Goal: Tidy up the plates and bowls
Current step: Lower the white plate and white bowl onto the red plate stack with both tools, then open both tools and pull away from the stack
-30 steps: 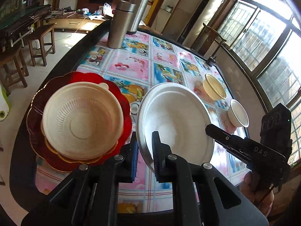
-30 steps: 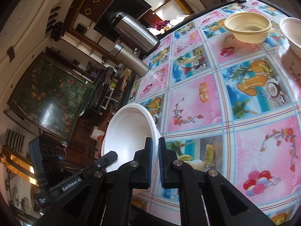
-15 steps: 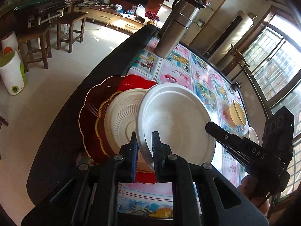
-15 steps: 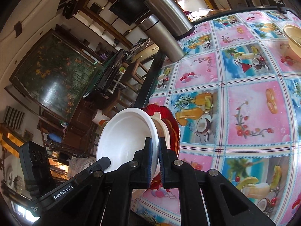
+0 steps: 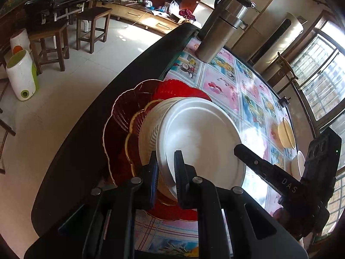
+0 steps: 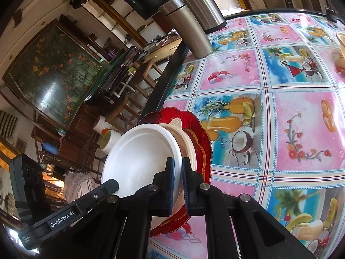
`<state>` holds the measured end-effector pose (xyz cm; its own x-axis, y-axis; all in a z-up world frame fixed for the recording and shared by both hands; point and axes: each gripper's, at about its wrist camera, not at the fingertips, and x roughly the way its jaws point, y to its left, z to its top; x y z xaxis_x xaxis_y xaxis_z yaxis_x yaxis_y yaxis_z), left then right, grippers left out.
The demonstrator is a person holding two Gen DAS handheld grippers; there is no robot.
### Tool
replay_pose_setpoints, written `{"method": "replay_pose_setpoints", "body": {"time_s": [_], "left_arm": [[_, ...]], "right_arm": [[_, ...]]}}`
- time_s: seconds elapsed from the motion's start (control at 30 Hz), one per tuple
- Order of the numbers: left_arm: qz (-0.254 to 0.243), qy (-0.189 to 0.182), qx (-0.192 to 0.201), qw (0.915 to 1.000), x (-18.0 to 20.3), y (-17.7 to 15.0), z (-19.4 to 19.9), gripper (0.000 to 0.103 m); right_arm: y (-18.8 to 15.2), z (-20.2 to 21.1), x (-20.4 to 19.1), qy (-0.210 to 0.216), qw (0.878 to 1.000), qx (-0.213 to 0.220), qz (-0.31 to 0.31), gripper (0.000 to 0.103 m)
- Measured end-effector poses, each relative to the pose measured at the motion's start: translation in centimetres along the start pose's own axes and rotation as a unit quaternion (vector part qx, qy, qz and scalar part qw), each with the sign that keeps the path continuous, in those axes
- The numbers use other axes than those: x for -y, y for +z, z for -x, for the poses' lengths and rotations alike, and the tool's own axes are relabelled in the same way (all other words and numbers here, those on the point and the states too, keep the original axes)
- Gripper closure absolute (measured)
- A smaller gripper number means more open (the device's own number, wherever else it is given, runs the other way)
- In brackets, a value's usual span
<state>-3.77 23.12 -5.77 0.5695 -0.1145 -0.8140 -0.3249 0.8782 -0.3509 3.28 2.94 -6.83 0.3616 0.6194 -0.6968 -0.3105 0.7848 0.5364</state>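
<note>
Holding white plate (image 5: 200,133) by opposite rim edges: left gripper (image 5: 166,170) and right gripper (image 6: 177,181) both clamped on it. Plate hovers tilted just above ribbed bowl (image 5: 151,127) on red plates (image 5: 129,116), near table edge; lowering squarely needed.

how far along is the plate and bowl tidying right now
Done: a cream plate already sits on the red plates. In hand: both grippers, left and right, pinch the white plate over that stack, not yet released. Left: two bowls, yellow and white, further along the table.
</note>
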Motion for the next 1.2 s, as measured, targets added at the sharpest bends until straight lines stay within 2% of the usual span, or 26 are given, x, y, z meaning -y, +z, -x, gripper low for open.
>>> {"method": "replay_pose_setpoints", "body": {"time_s": [0.2, 0.47, 0.6, 0.7, 0.8, 0.9, 1.03, 1.2], "left_arm": [[-0.008, 0.025, 0.011, 0.9996, 0.2, -0.1, 0.2, 0.092], [-0.021, 0.071, 0.054, 0.9958, 0.5, -0.5, 2.3, 0.091], [-0.035, 0.073, 0.073, 0.9941, 1.6, -0.7, 3.5, 0.091], [-0.051, 0.07, 0.076, 0.9933, 2.9, -1.0, 4.0, 0.091], [-0.071, 0.064, 0.076, 0.9925, 4.6, -1.3, 4.1, 0.092], [-0.098, 0.051, 0.062, 0.992, 6.8, -2.1, 3.3, 0.091], [-0.141, 0.027, 0.021, 0.9894, 10.6, -4.0, 1.0, 0.091], [-0.203, -0.008, -0.057, 0.9774, 16.4, -7.7, -3.0, 0.091]], "right_arm": [[-0.7, -0.5, -0.5, -0.011, 1.0, 0.009, 0.02, 0.094], [-1.2, -0.5, -0.8, -0.036, 0.998, 0.022, 0.038, 0.092], [-1.0, -0.1, -0.7, -0.019, 0.999, 0.02, 0.045, 0.09], [-0.9, 1.3, -0.9, -0.021, 0.997, 0.049, 0.06, 0.078], [-0.5, 3.5, 0.1, -0.005, 0.995, 0.082, 0.057, 0.077], [-0.2, 5.4, 2.5, -0.02, 0.994, 0.102, 0.038, 0.075], [-0.1, 7.6, 7.8, -0.048, 0.992, 0.113, -0.004, 0.075], [-1.4, 10.8, 15.3, -0.088, 0.986, 0.13, -0.064, 0.074]]}}
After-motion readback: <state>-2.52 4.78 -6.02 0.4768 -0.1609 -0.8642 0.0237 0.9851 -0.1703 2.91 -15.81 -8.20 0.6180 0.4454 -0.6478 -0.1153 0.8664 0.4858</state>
